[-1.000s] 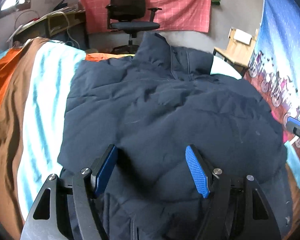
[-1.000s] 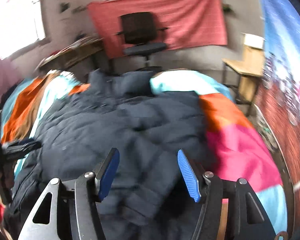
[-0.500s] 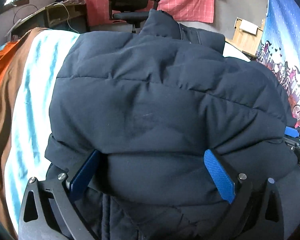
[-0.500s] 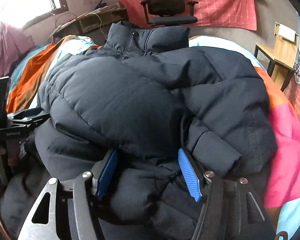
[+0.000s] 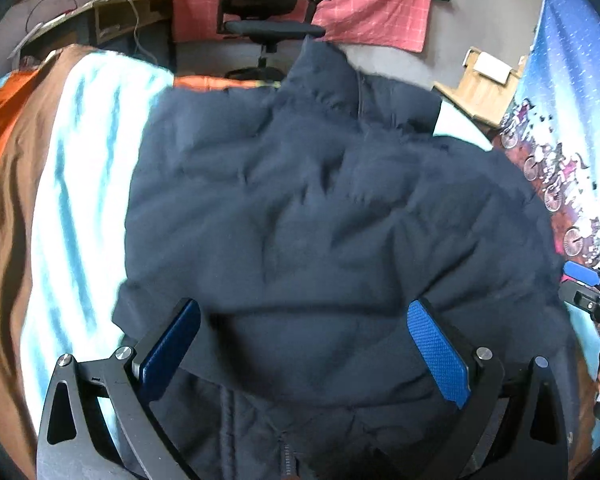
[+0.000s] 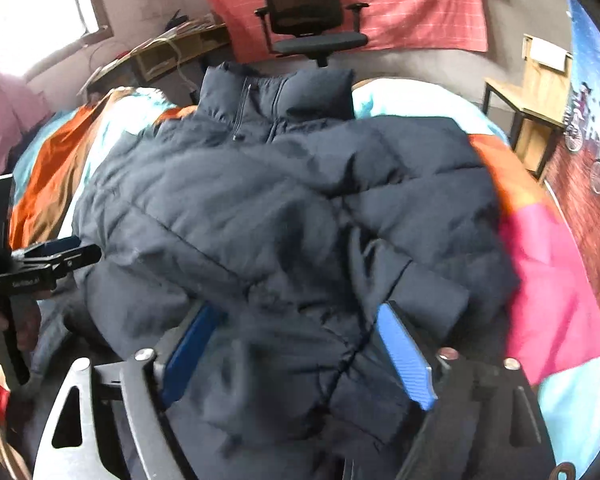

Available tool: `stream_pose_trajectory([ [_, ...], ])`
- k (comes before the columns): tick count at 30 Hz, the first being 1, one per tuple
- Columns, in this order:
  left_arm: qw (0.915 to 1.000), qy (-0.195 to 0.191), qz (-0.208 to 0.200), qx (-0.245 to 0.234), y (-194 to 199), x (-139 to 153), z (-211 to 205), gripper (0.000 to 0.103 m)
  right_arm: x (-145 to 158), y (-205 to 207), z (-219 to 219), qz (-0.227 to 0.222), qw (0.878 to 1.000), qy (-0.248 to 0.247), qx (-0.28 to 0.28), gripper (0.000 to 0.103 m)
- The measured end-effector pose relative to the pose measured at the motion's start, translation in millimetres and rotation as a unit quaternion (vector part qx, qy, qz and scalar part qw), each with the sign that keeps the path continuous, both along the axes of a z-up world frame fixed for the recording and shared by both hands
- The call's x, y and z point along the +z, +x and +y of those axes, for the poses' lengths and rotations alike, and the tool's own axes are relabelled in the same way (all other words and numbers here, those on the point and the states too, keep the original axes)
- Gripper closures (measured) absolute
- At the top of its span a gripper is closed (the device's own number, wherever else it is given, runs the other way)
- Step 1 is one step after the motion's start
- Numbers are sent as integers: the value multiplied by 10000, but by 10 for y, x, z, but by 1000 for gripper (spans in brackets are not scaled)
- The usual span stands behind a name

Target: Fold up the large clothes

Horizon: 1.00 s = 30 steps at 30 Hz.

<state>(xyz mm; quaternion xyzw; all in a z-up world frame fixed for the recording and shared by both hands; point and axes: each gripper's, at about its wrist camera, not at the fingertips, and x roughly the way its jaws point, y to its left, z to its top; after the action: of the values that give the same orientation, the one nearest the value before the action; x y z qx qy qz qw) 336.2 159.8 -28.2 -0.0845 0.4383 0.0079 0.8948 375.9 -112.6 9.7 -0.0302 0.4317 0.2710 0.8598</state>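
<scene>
A large dark navy puffer jacket [image 5: 320, 216] lies on a bed, collar toward the far end, its lower part doubled over toward the collar. It also fills the right wrist view [image 6: 284, 224], with a sleeve cuff [image 6: 428, 296] folded across it. My left gripper [image 5: 304, 328] is open, its blue pads on either side of the jacket's near fold. My right gripper [image 6: 296, 332] is open too, pads astride the jacket's near edge. Each gripper shows at the edge of the other's view: the right one [image 5: 588, 288], the left one [image 6: 44, 260].
The bed has a striped cover [image 5: 60, 184] in orange, brown, white and turquoise, with pink [image 6: 548, 264] on the right. A black office chair [image 6: 312, 24], a desk [image 5: 112, 20] and a wooden stool [image 6: 536, 96] stand beyond the bed.
Both grippers have drawn back from the jacket, which had bulged up close between the jaws half a second ago. The jacket now lies lower and flatter on the bed.
</scene>
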Motion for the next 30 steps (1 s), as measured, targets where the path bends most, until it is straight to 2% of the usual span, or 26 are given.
stream_pose_trajectory([
  [3, 9999, 26, 46, -155, 95, 220, 111, 1, 251, 0, -20, 68, 9998, -70, -198, 16],
  [9, 9993, 57, 83, -354, 562, 762, 347, 1, 877, 101, 8, 274, 9967, -206, -733, 11],
  [14, 9993, 5, -143, -347, 1079, 1115, 424, 1, 1298, 467, 132, 647, 9913, -186, -1127, 10],
  [18, 9995, -65, -289, -121, 1471, 1207, 448, 1, 1491, 810, 239, 746, 9879, -139, -1354, 10],
  [21, 9997, -84, -231, 37, 1743, 1182, 501, 1, 1495, 1084, 363, 565, 9890, -194, -1356, 10],
  [25, 9993, 187, -217, 234, 2099, 1072, 555, 1, 1297, 1621, 545, 354, 9915, 18, -1252, 10],
  [30, 9979, 444, 52, 479, 2540, 831, 580, 1, 855, 2323, 614, 716, 9866, 549, -1363, 10],
])
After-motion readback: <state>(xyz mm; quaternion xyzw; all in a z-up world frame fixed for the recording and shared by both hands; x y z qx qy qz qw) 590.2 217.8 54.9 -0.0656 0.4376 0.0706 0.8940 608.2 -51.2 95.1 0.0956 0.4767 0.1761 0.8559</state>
